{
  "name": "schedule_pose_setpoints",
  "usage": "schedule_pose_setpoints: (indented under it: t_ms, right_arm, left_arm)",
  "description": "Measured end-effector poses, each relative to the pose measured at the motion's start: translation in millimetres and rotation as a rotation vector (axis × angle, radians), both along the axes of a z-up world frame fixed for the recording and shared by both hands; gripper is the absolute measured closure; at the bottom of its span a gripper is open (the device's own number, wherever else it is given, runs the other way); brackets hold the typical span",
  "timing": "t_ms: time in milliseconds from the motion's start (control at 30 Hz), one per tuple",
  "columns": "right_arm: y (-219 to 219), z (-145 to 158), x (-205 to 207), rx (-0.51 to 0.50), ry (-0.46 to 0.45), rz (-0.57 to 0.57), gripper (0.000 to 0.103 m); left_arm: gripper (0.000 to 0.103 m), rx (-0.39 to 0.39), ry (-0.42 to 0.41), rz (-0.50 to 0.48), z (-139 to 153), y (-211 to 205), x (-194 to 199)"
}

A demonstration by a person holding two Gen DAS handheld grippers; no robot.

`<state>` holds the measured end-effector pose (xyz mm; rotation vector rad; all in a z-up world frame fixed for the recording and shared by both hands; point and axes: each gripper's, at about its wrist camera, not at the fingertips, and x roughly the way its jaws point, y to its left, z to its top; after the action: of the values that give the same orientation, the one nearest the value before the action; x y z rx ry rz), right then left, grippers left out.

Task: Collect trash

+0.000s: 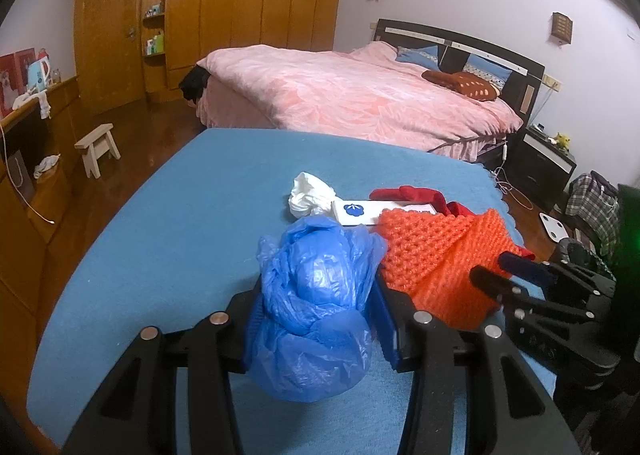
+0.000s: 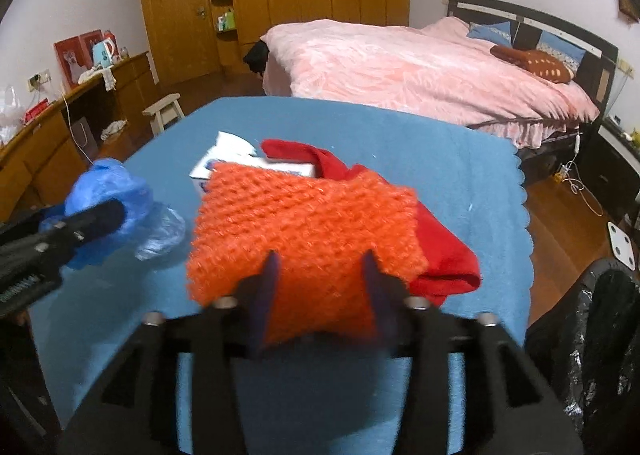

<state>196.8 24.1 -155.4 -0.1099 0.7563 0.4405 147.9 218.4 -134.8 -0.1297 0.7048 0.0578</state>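
A crumpled blue plastic bag (image 1: 316,295) sits between the fingers of my left gripper (image 1: 318,287), which is shut on it just above the blue-covered table (image 1: 160,239). To its right lies an orange knitted cloth (image 2: 304,223) on top of a red cloth (image 2: 444,255). My right gripper (image 2: 320,267) straddles the near edge of the orange knit. The knit fills the gap between its fingers, and blur hides whether the pads press on it. A crumpled white tissue (image 1: 310,195) and a white box with a blue logo (image 1: 360,213) lie behind the cloths.
A bin lined with a black bag (image 2: 592,335) stands at the table's right side. A bed with a pink cover (image 1: 360,95) is beyond the table. A small white stool (image 1: 98,147) stands on the wooden floor at the left, near a low cabinet (image 1: 28,183).
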Motion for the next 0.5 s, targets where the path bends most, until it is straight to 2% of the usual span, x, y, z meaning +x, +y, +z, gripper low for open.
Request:
schedule_pose_setpoints:
  t_ms: [67,133,200,500]
  right_arm:
    - [5,3,-3,0.003,-0.003,0.006,0.04]
    - [10,5,-5,-0.002,-0.004,0.0,0.024]
    - [16,6,-9,-0.006,-0.014,-0.005,0.015]
    - [45,-10,-10,-0.061,-0.004,-0.023,0.012]
  left_arm:
    - [0.056,0.001,-0.001,0.004,0,1,0]
    - [0.056,0.003,-0.001,0.01,-1,4,0]
    - [0.056,0.002,0.001,0.019,-1,7,-1]
    - [0.056,-0.007,0.004,0.046,-6,24,-5]
